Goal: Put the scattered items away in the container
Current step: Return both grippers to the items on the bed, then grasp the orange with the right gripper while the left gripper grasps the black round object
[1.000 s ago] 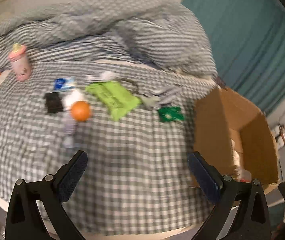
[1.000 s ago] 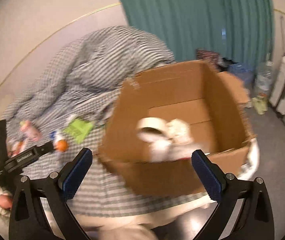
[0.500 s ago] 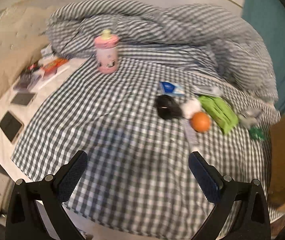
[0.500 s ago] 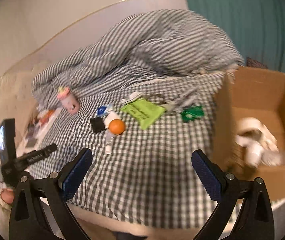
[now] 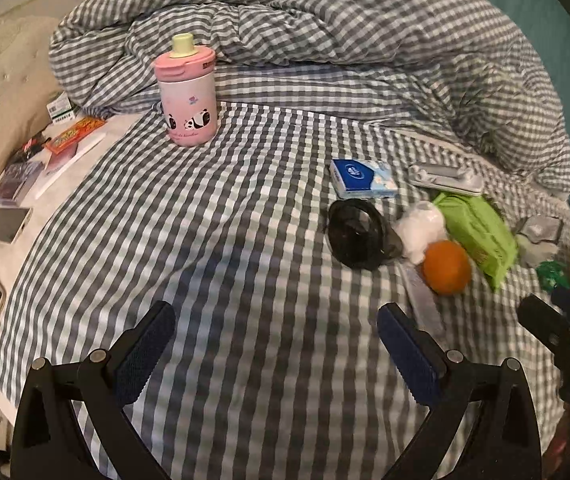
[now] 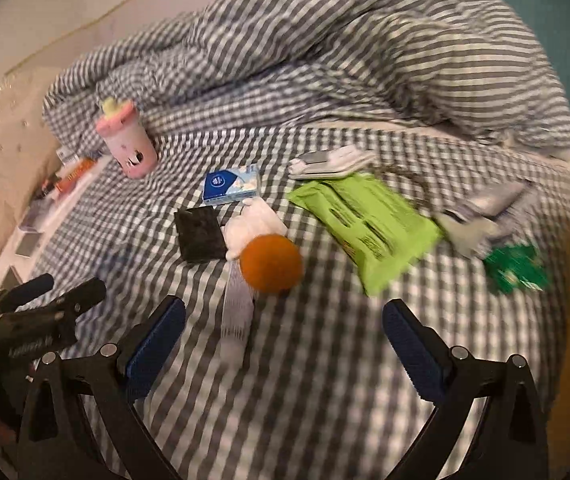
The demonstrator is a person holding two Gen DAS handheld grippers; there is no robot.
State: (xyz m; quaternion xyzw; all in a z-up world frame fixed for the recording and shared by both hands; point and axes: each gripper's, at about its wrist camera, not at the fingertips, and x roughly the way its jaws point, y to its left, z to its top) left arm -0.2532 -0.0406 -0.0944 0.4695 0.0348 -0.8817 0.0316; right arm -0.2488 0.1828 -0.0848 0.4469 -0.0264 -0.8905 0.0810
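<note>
Both wrist cameras look down along their fingers (image 5: 405, 354) at the bed (image 5: 225, 248), sharing the orange (image 6: 271, 263).

You're working in dim, warm indoor light; the checked bedsheet (image 5: 213, 240) carries a soft dark shadow near its front edge in the left wrist view. That view is fairly sharp at centre, the pink bottle (image 5: 187, 92) crisp. Your right wrist view is motion-blurred throughout: the orange (image 6: 271, 263) and green packet (image 6: 365, 224) smear. Both fisheyes bend the bed's edges and darken at the corners
</note>
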